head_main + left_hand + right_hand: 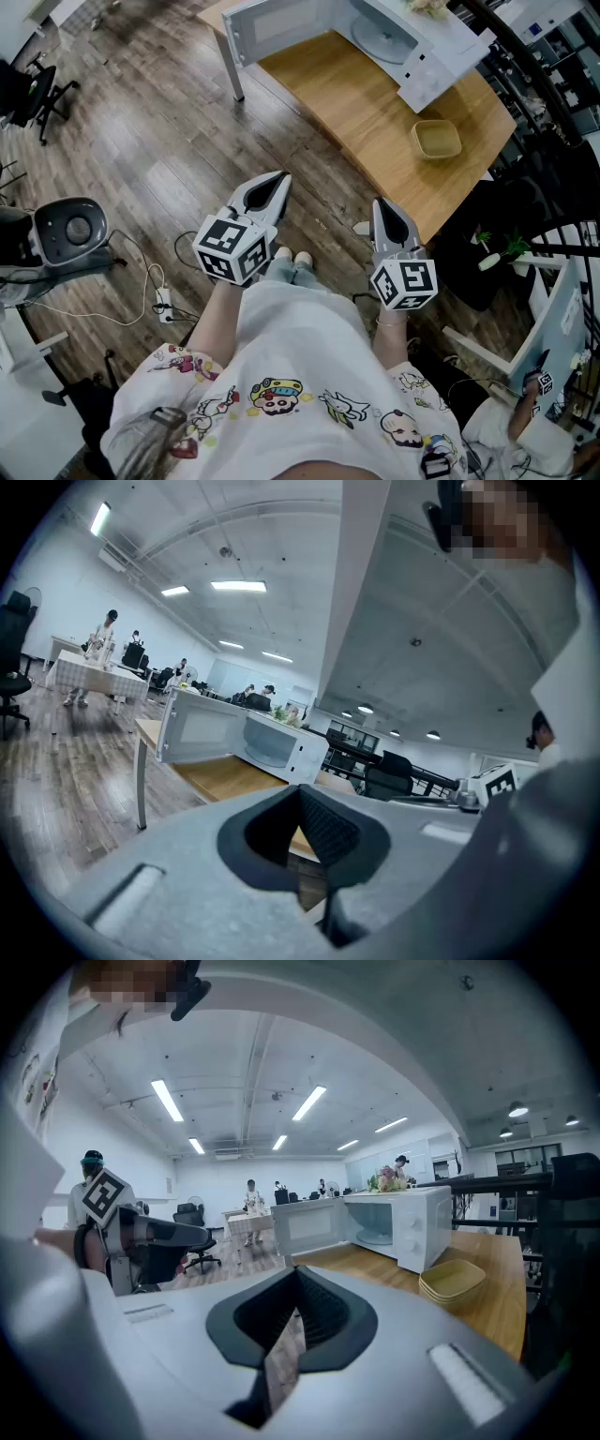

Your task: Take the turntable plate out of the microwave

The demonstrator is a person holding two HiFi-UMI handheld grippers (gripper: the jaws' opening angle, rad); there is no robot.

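Note:
A white microwave (422,52) stands on the wooden table (375,112) with its door (277,23) swung open to the left. The round glass turntable plate (382,37) lies inside the cavity. In the right gripper view the microwave (412,1222) and the plate (377,1237) are far ahead, and the left gripper view shows the microwave (277,744) just as distant. My left gripper (278,180) and right gripper (380,206) hover over the floor, well short of the table. Both are shut and hold nothing.
A stack of shallow yellow bowls (437,139) sits on the table near the microwave. On the floor at left are a grey round appliance (70,230), a power strip with cables (164,300) and an office chair (42,94). A black railing (553,122) runs along the right. People stand far off.

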